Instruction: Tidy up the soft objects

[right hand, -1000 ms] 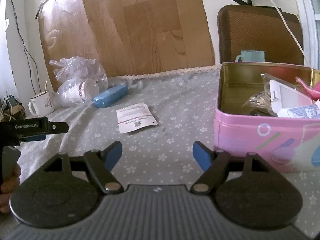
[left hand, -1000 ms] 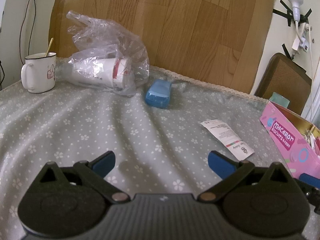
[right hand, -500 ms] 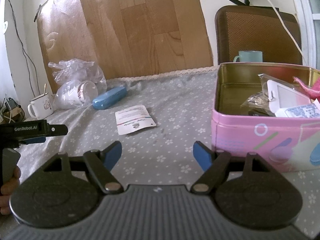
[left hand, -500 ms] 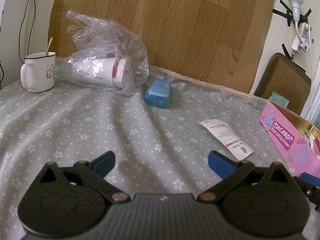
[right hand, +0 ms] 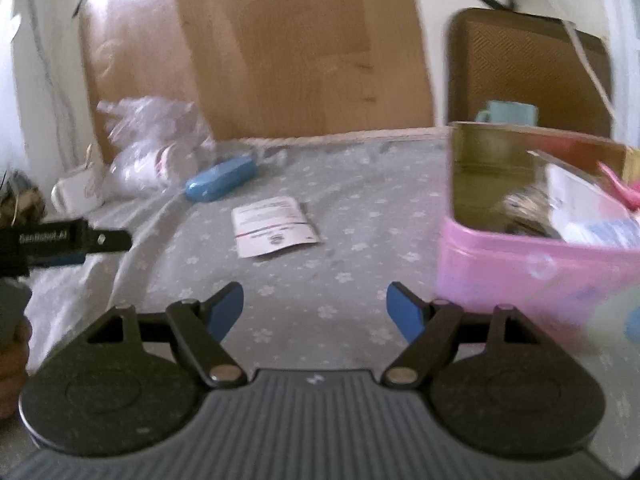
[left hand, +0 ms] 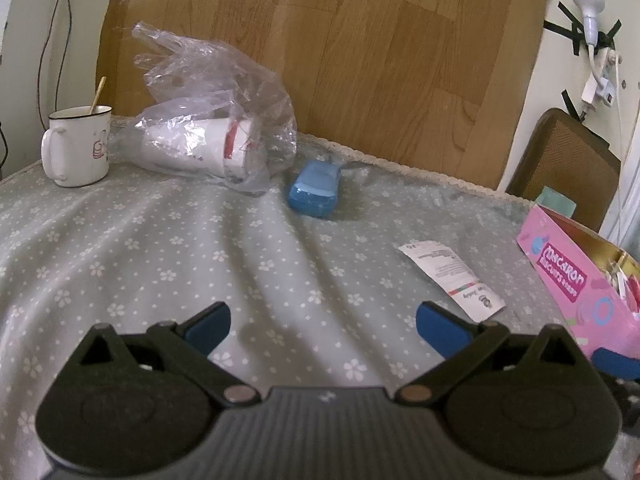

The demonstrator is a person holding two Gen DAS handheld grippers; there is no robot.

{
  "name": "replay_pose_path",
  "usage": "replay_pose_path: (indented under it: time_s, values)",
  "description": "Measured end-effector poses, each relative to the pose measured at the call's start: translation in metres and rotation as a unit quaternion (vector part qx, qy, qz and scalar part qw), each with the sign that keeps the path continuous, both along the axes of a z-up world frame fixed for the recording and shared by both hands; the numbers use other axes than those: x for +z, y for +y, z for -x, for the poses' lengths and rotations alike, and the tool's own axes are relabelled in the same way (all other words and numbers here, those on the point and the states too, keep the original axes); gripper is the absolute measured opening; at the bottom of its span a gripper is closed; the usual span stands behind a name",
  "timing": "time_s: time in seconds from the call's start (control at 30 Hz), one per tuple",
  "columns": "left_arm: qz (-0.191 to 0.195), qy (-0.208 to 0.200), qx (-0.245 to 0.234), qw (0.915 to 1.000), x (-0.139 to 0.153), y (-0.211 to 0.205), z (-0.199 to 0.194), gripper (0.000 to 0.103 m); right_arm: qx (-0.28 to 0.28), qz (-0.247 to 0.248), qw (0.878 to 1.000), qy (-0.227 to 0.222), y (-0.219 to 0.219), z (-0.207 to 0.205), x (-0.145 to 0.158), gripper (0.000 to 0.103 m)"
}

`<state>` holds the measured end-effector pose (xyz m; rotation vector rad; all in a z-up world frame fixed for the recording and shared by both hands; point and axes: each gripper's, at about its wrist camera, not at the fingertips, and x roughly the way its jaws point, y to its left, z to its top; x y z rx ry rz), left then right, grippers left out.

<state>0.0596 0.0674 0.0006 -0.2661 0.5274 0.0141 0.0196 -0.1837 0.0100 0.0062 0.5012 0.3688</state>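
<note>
**Both tools open and empty above the cloth-covered counter**

Your left tool (left hand: 322, 322) and your right tool (right hand: 315, 306) each hover with fingers spread wide, gripping nothing. The right wrist view is blurred.

In the left wrist view, a flat white sachet (left hand: 452, 276) lies on the grey floral tablecloth (left hand: 160, 248) at about 1 o'clock from the left tool, near its right finger. A blue case (left hand: 315, 188) sits farther off at 12 o'clock. Just beside the case, at 11 o'clock, a crumpled clear plastic bag (left hand: 216, 136) holds a white cup. A white enamel mug (left hand: 78, 146) stands at 10 o'clock. The pink Macaron tin (left hand: 576, 280) is at 3 o'clock, open and already holding packets.

In the right wrist view, the sachet (right hand: 274, 226) lies at 12 o'clock, and the tin (right hand: 532, 264) at 2 o'clock.

The sachet looks thin, light and limp, so it will likely flop and slide on the cloth. Pinching one short edge seems best, since it lies flat. The bag looks crinkly and slippery; you would take it by the bunched top.
</note>
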Motion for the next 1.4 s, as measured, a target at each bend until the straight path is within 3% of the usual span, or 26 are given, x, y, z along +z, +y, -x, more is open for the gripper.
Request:
replay_pose_path:
  time_s: [0.27,0.4,0.43,0.47,0.53,0.67,0.83,0.93,1.07,1.2,1.4]
  values:
    - [0.022,-0.005,0.006,0.9997,0.001,0.007,0.0,0.102,0.029,0.057,0.998,0.008,0.064,-0.069,0.005,0.09]
    - [0.031,-0.01,0.006,0.9994,0.001,0.01,-0.001,0.102,0.051,0.07,0.993,0.074,0.079,-0.105,-0.011,0.092]
    - [0.033,-0.01,0.006,0.9994,0.001,0.01,-0.002,0.102,0.053,0.081,0.993,0.071,0.083,-0.106,-0.012,0.088]
    - [0.035,-0.01,0.006,0.9993,0.001,0.011,-0.002,0.102,0.065,0.087,0.992,0.066,0.086,-0.102,-0.012,0.072]
    - [0.038,-0.01,0.007,0.9992,0.0,0.011,-0.002,0.102,0.074,0.093,0.991,0.057,0.089,-0.093,-0.011,0.066]
    - [0.037,-0.01,0.008,0.9992,0.0,0.011,-0.002,0.102,0.078,0.054,0.993,0.065,0.074,-0.064,-0.009,0.06]
    - [0.04,-0.005,0.001,0.9992,0.0,0.012,-0.003,0.102,0.068,-0.066,0.99,0.1,0.025,-0.017,-0.002,0.06]
    - [0.046,0.004,-0.014,0.9988,-0.001,0.013,-0.005,0.102,0.052,-0.083,0.992,0.08,0.003,0.018,0.0,0.06]
    - [0.094,0.031,-0.054,0.9937,-0.002,0.008,-0.001,0.102,0.014,-0.033,0.999,0.002,-0.017,0.055,0.012,0.06]
    - [0.119,0.017,-0.123,0.9851,0.017,-0.032,0.017,0.102,-0.009,-0.032,0.998,-0.049,-0.035,0.07,0.026,0.06]
    - [0.138,0.016,-0.256,0.9567,0.065,-0.113,0.019,0.101,-0.027,-0.005,0.994,-0.103,-0.049,0.081,0.029,0.061]
